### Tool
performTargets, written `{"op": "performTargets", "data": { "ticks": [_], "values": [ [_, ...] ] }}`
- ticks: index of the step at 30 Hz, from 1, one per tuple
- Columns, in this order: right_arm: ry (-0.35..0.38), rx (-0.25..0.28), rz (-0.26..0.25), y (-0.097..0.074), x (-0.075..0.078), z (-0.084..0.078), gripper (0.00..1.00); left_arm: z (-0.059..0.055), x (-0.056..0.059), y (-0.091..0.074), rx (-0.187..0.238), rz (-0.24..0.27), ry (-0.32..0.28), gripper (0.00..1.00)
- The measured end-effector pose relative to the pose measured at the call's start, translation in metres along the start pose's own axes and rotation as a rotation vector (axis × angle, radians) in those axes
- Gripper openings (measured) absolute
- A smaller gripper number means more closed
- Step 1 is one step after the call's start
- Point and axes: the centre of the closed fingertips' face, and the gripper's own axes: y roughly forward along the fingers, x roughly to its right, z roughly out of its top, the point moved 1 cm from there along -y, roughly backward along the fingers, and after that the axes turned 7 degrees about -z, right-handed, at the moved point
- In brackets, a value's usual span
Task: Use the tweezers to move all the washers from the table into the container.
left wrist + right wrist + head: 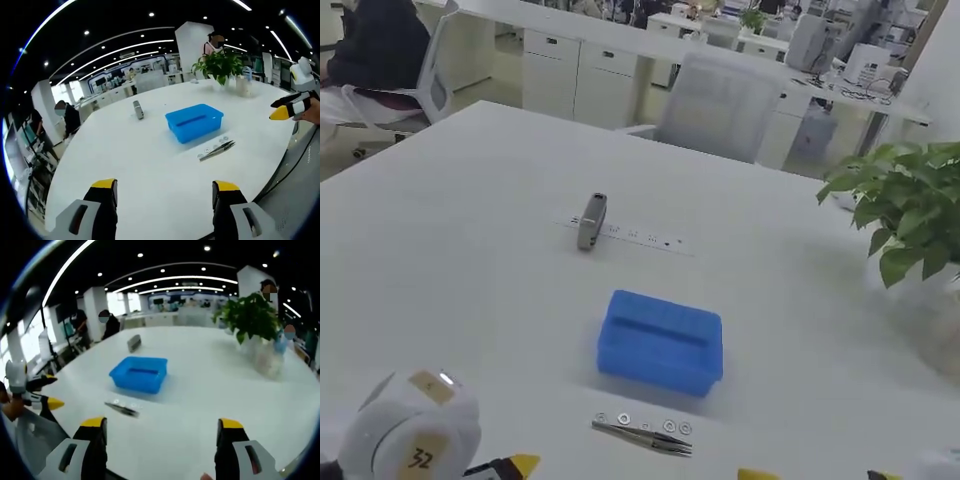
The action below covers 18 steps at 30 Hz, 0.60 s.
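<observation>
Hovering at the near edge of the table [470,260], the left gripper [165,186] and the right gripper [162,423] both have their jaws wide apart and empty. The tweezers [642,435] lie ahead between them, rightward in the left gripper view and leftward in the right gripper view, so neither looks clearly nearer. Their long axis runs crosswise to the person, so the jaws should probably close across it; the washers [645,422] sit in a row just beyond, before the blue container [660,345].
</observation>
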Motion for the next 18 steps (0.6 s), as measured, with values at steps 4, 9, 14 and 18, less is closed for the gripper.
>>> {"op": "performTargets", "data": {
  "ticks": [4, 9, 14, 18],
  "values": [
    [0.007, 0.004, -0.004, -0.0010, 0.0004, 0.0008, 0.89, -0.0001, 0.0007, 0.0003, -0.001, -0.003, 0.004, 0.79],
    [0.007, 0.006, -0.004, -0.0015, -0.0004, 0.0012, 0.89, -0.0004, 0.0004, 0.0005, -0.001, -0.004, 0.000, 0.79],
    [0.010, 0.005, -0.004, -0.0014, -0.0005, 0.0011, 0.89, 0.0005, 0.0013, 0.0004, 0.004, -0.014, -0.008, 0.79],
    [0.013, 0.005, -0.004, -0.0016, -0.0002, 0.0011, 0.89, 0.0013, 0.0025, 0.0000, 0.005, -0.023, -0.007, 0.78]
  ]
}}
